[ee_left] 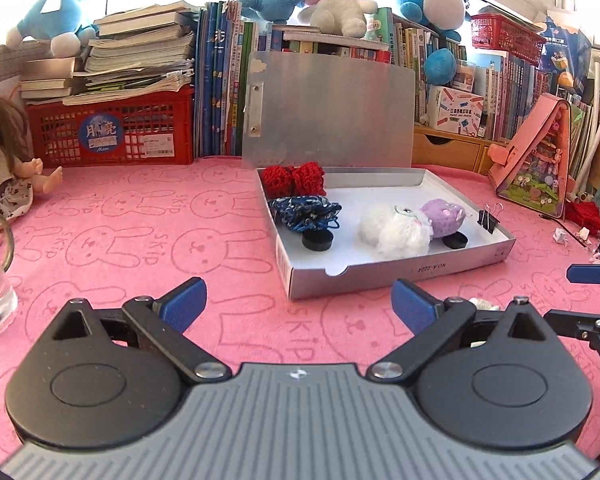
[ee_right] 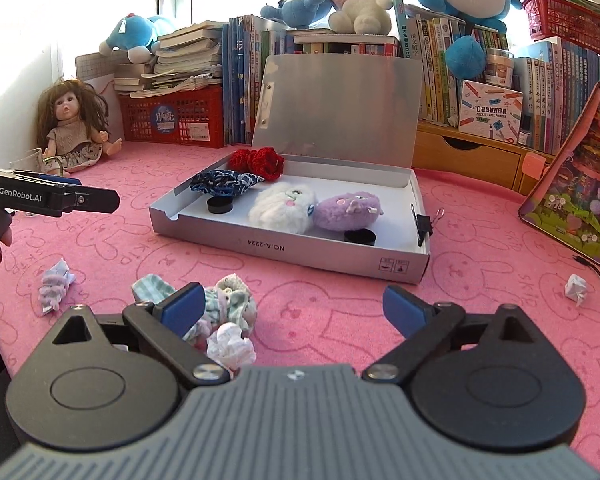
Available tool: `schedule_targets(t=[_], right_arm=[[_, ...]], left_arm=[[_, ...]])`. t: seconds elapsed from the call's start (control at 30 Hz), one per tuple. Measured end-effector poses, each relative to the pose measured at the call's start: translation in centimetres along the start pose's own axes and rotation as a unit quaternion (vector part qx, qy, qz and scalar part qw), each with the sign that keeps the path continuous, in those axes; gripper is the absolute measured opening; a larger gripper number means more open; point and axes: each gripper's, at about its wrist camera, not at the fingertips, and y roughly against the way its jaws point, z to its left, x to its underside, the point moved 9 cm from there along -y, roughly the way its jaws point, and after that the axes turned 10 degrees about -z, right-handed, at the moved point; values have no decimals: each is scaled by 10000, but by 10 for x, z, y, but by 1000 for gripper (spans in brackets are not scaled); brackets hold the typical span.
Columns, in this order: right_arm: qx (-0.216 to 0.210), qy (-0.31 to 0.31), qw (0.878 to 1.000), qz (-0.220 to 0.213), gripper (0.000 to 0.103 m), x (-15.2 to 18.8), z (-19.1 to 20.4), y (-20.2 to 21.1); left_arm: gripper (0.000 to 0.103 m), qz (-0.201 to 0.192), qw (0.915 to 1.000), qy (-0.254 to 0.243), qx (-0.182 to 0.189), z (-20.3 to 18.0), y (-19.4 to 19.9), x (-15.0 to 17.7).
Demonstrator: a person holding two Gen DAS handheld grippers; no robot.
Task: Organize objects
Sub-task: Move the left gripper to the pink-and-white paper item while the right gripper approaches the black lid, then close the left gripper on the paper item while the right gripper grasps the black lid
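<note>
Pink bunny-print cloth is covering the whole worktop (ee_right: 112, 240), and nearest the lens in the right wrist view a heap of crumpled fabric and paper scraps (ee_right: 228, 320) is lying just beside the left pad of the right tongs (ee_right: 294, 312), whose jaws are standing wide with nothing between them. Another scrap (ee_right: 54, 284) is sitting at the lower left of that frame. In the left wrist view the left tongs (ee_left: 298, 306) are likewise spread wide and gripping nothing. Further back, at mid-frame, the open box (ee_right: 292, 258) is already holding a white plush (ee_right: 282, 210), a purple plush (ee_right: 348, 210), a blue pouch (ee_right: 224, 182) and red knitwear (ee_right: 260, 162). A risk, I judge: limp scraps may be slipping out or snagging, and a careless reach could be nudging the light box or its propped lid (ee_right: 340, 108). Beyond, books and plush toys are crowding the sunlit window shelf.
</note>
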Motion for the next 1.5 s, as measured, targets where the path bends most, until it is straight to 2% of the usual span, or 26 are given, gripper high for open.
schedule_targets(t=[0.33, 0.6, 0.83, 0.9, 0.97, 1.03, 1.13, 1.23, 1.3, 1.37, 1.5], right_arm=[[234, 78, 9997, -41, 99, 31, 14, 37], [291, 119, 9995, 62, 99, 54, 25, 40], [493, 271, 9984, 58, 98, 67, 33, 38], [518, 263, 9983, 48, 97, 68, 34, 36], [575, 250, 9980, 41, 94, 71, 35, 35], [586, 198, 9981, 30, 92, 74, 35, 35], [550, 28, 9985, 11, 90, 74, 34, 36], [530, 24, 9986, -24, 84, 73, 35, 37], [528, 74, 9986, -52, 77, 72, 36, 38], [470, 84, 9988, -71, 65, 71, 38, 38], [437, 93, 9989, -156, 52, 68, 40, 39]], left_arm=[[101, 35, 9997, 122, -211, 11, 43, 46], [101, 163, 9988, -65, -460, 7, 44, 71], [100, 292, 9966, 259, -722, 6, 38, 85], [98, 239, 9957, 208, -867, 4, 39, 86], [91, 190, 9951, 133, -958, 2, 40, 86], [75, 126, 9950, 91, -982, 1, 43, 85], [59, 82, 9955, 114, -941, 2, 45, 82], [49, 103, 9970, 73, -765, -4, 46, 82], [48, 70, 9975, -30, -699, -8, 46, 81], [48, 10, 9981, -124, -608, -12, 47, 79], [48, -31, 9988, -232, -441, -17, 48, 77]])
